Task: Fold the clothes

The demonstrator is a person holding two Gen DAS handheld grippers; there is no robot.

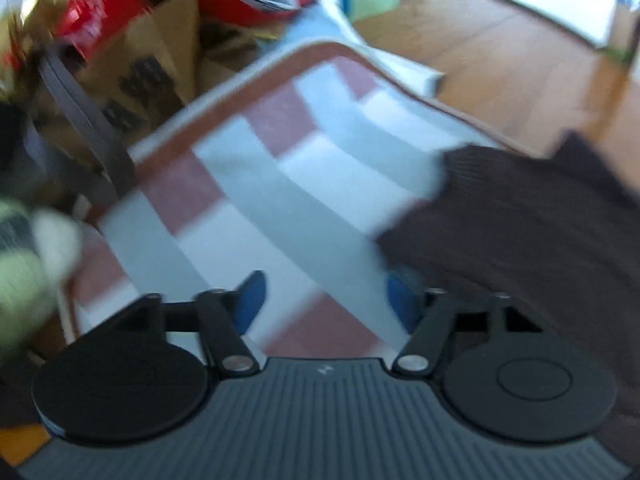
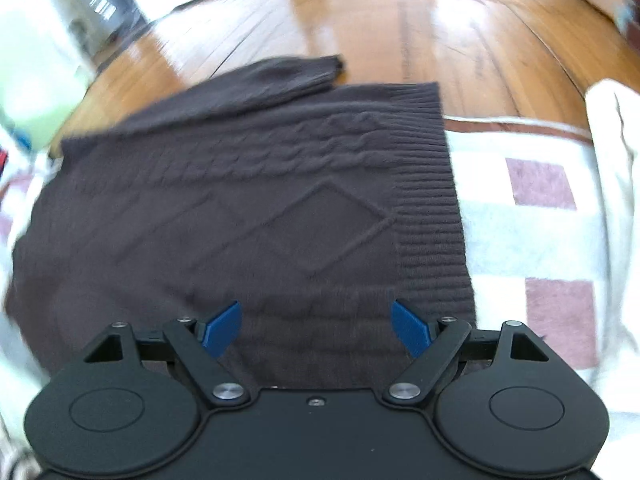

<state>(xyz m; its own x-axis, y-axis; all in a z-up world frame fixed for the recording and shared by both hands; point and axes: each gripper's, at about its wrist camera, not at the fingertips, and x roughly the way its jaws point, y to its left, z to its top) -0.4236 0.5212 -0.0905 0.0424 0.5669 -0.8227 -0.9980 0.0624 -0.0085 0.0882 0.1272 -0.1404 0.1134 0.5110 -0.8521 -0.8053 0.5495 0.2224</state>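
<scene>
A dark brown cable-knit sweater [image 2: 248,208] lies flat on a checked white, grey and red-brown mat [image 2: 532,216], with one sleeve [image 2: 288,76] folded across its far edge. My right gripper [image 2: 318,330] is open and empty just above the sweater's near part. In the left wrist view the sweater [image 1: 520,232] lies at the right on the same mat [image 1: 288,184]. My left gripper [image 1: 324,300] is open and empty over the mat, its right finger beside the sweater's edge. Both views are motion-blurred.
The mat lies on a wooden floor [image 2: 400,28]. A brown paper bag [image 1: 160,60] and red and mixed clutter [image 1: 92,20] stand beyond the mat's left edge. A cream cloth [image 2: 612,140] lies at the mat's right side. A pale green object [image 2: 36,84] stands far left.
</scene>
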